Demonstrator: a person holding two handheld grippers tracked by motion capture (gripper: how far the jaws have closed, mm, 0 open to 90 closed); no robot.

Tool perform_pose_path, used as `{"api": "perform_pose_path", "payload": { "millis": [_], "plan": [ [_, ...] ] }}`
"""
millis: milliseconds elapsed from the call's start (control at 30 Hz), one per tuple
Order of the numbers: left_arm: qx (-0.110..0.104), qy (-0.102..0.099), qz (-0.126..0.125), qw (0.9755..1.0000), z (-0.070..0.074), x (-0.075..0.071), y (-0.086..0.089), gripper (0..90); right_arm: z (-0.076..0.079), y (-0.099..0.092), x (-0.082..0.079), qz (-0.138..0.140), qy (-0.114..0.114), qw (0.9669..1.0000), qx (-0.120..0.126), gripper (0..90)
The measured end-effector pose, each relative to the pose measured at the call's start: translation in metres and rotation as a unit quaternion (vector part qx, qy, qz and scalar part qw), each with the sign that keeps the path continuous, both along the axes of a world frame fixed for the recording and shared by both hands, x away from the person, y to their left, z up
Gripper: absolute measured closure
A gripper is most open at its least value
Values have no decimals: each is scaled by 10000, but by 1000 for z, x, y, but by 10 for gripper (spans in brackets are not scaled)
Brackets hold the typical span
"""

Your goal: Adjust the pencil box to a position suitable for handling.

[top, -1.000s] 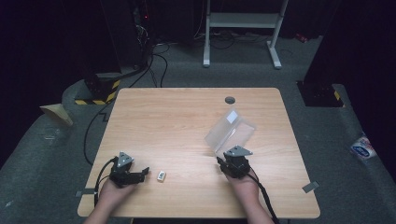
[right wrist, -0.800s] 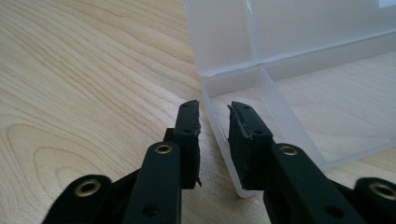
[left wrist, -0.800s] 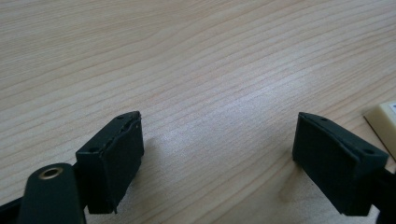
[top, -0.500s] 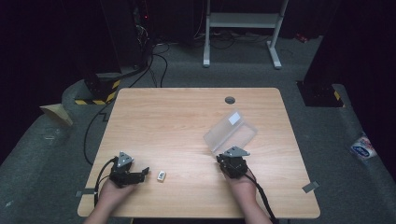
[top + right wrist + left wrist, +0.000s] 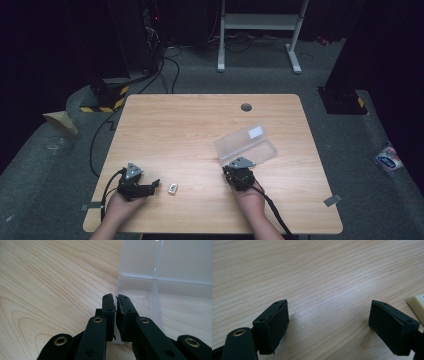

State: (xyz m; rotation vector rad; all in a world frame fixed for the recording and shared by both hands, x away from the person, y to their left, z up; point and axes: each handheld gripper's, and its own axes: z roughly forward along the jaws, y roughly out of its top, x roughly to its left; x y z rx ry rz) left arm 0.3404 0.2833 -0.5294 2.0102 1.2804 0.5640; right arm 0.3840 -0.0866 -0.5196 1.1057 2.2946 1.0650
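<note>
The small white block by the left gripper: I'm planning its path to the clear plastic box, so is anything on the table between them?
Nothing visible. Bare table runs from the small white block to the clear plastic box. The right gripper sits at the box's near edge, jaws shut on its wall.

Left gripper (image 5: 150, 186) low at near-left table edge, held in left hand (image 5: 119, 207), jaws spread wide, nothing between. Right gripper (image 5: 239, 172) near-centre right, held in right hand (image 5: 248, 194), jaws pressed together, pointing away from person.
</note>
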Motion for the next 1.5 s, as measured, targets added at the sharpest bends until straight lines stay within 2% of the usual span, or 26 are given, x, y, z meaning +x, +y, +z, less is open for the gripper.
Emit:
{"api": "perform_pose_path", "payload": {
  "millis": [400,500,533,567,667,733,767,800,833,900,1067,1300,1500],
  "plan": [
    [-9,1,6,10000,0,0,0,168,1,25,1,210,-29,9998,7,837],
    [-9,1,6,10000,0,0,0,169,2,29,1,235,-27,9997,94,802],
    [-10,0,9,10000,0,0,0,169,2,29,1,235,-27,9997,94,802],
    [3,-4,-1,10000,0,0,0,170,7,27,-1,212,-43,9996,193,775],
    [1,-3,-11,10000,0,0,0,170,15,17,-2,149,-199,9994,223,757],
    [-2,-3,-11,10000,0,0,0,171,17,12,-2,81,-225,9994,240,755],
    [-1,-3,-13,10000,0,0,0,171,21,-2,0,-107,-251,9994,207,751],
    [-1,-3,-13,10000,0,0,0,171,21,-2,0,-107,-251,9994,207,751],
    [-6,-4,-17,10000,0,0,0,171,20,-14,4,-243,-154,9993,230,751],
    [-23,1,-14,10000,0,0,0,174,17,-19,6,-292,-94,9994,188,752],
    [-15,-1,-12,10000,0,0,0,174,10,-16,4,-215,-3,9997,134,769],
    [-9,-6,-11,10000,0,0,0,175,2,-5,6,-176,67,9998,95,838],
    [-11,-4,-10,10000,0,0,0,175,3,8,8,-140,78,9998,102,828]
  ]
}}
